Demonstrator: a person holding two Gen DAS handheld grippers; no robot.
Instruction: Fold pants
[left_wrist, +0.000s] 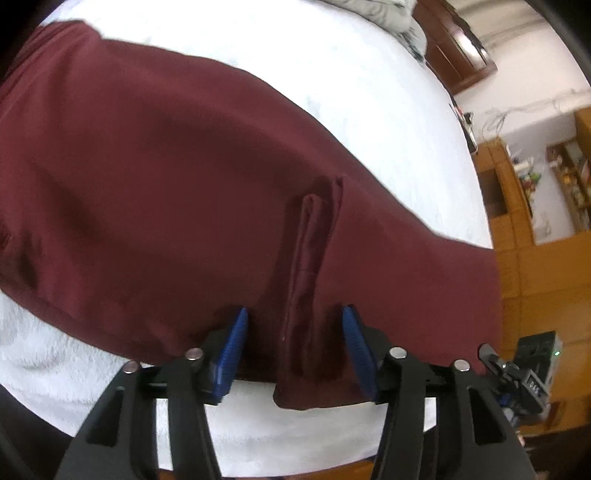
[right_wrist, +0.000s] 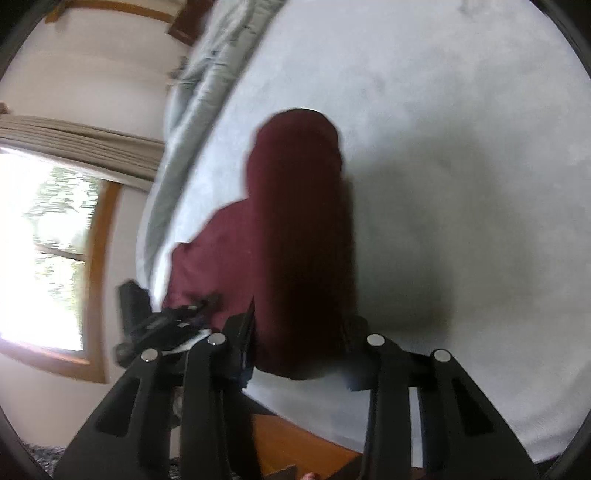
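Observation:
Maroon pants (left_wrist: 166, 177) lie spread on a white fuzzy bed cover (left_wrist: 369, 92). In the left wrist view my left gripper (left_wrist: 295, 347) is open, its blue pads (left_wrist: 234, 347) on either side of a raised fold of maroon cloth near the hem. In the right wrist view a maroon leg (right_wrist: 303, 229) hangs rolled between the jaws of my right gripper (right_wrist: 301, 343), which stand wide apart around it; the view is blurred. The left gripper (right_wrist: 162, 321) shows at the left there.
A grey quilt (right_wrist: 199, 110) lies along the far side of the bed. A window with a wooden frame (right_wrist: 96, 258) is on the left. Wooden shelves (left_wrist: 535, 192) and a wooden floor (left_wrist: 546, 288) are on the right, beyond the bed edge.

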